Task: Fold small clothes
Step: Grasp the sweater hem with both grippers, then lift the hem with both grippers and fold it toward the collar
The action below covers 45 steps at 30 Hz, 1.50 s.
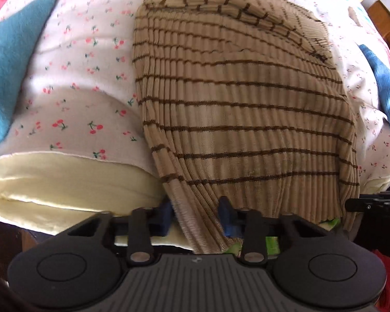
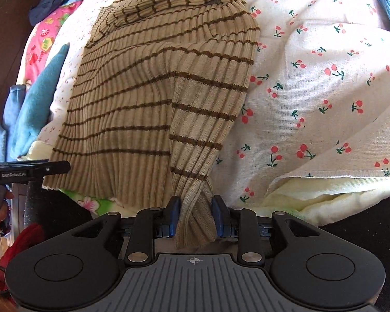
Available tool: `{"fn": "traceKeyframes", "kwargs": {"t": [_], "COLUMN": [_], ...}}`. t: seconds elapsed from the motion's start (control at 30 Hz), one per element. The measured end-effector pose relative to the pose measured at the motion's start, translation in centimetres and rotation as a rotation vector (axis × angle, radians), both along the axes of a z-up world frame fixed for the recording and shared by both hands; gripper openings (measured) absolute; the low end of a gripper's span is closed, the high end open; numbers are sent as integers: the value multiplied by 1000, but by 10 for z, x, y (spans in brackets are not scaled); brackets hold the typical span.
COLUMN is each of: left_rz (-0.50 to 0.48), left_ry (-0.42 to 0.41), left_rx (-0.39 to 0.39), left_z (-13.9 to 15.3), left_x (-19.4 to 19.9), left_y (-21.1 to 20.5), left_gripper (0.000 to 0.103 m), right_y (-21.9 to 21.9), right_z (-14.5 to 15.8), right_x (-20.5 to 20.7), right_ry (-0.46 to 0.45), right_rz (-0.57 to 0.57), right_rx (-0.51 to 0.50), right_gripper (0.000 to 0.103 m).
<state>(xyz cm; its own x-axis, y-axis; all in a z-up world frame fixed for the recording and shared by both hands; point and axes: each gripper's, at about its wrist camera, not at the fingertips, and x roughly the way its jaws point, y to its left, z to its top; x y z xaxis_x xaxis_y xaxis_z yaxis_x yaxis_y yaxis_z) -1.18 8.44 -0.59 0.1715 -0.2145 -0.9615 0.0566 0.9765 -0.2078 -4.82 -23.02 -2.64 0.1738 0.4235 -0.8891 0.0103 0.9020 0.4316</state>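
Striped sweater (image 1: 241, 98) flat on cherry-print sheet (image 1: 72, 59); left gripper (image 1: 196, 214) and right gripper (image 2: 196, 214) each pinch bunched hem, jaws narrowed.

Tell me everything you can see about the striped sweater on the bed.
The striped sweater is a tan ribbed knit with thin dark brown stripes. It lies spread on a cherry-print sheet, its far part folded over, its near hem hanging past the bed's edge. The left gripper has hem fabric between its blue pads; the right gripper pinches a bunched, twisted near corner.
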Motion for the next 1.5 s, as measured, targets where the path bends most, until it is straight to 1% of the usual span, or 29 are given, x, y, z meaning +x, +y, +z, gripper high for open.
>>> {"fn": "traceKeyframes", "kwargs": {"t": [0.03,0.07,0.1,0.17,0.23,0.33,0.4,0.47,0.53,0.63,0.67,0.77,0.83,0.93,0.97,1.03,1.13,1.2,1.23,1.3,1.4,1.5], "left_rz": [23,52,79,121,165,215,232,251,270,300,307,333,354,405,436,497,577,581,576,561,539,553], "left_ry": [24,41,44,22,-19,-91,-131,-185,-249,-377,-415,-505,-556,-619,-639,-666,-640,-610,-595,-569,-575,-569], "left_rx": [-33,-75,-109,-177,-264,-408,-480,-564,-626,-680,-693,-724,-717,-689,-672,-606,-530,-454,-428,-402,-370,-369], "left_z": [-3,-5,-6,-2,5,15,21,30,39,58,64,76,80,78,73,60,30,9,1,-12,-17,-21], "left_x": [2,2,2,-1,-3,1,7,19,33,59,67,94,114,143,153,172,205,226,235,248,256,263], "left_y": [4,9,13,20,26,30,28,28,31,36,37,44,48,56,59,64,68,66,64,59,53,54], "left_gripper": [14,13,13,13,13,13,13,13,13,13,13,13,13,13,13,13,13,13,13,13,13,13], "right_y": [-2,-4,-7,-16,-27,-41,-43,-45,-47,-50,-50,-50,-48,-47,-45,-44,-45,-47,-46,-48,-55,-57], "right_z": [-3,-5,-7,-6,-1,14,25,36,48,65,73,87,92,91,88,81,59,41,32,20,8,2], "right_x": [0,0,0,-3,-7,-10,-8,-1,9,32,46,78,101,138,152,177,207,223,230,237,244,249], "right_ry": [7,11,15,8,-30,-138,-211,-283,-361,-471,-514,-607,-660,-688,-695,-693,-680,-638,-621,-604,-573,-561], "right_rz": [-11,-27,-42,-90,-158,-263,-305,-342,-376,-424,-442,-489,-516,-560,-581,-626,-684,-699,-708,-717,-745,-735], "right_rx": [6,27,48,102,183,299,349,408,450,478,483,481,464,435,409,354,268,230,202,161,143,131], "right_gripper": [22,14,9,8,7,7,7,7,7,7,7,7,7,7,7,7,7,7,7,7,7,7]}}
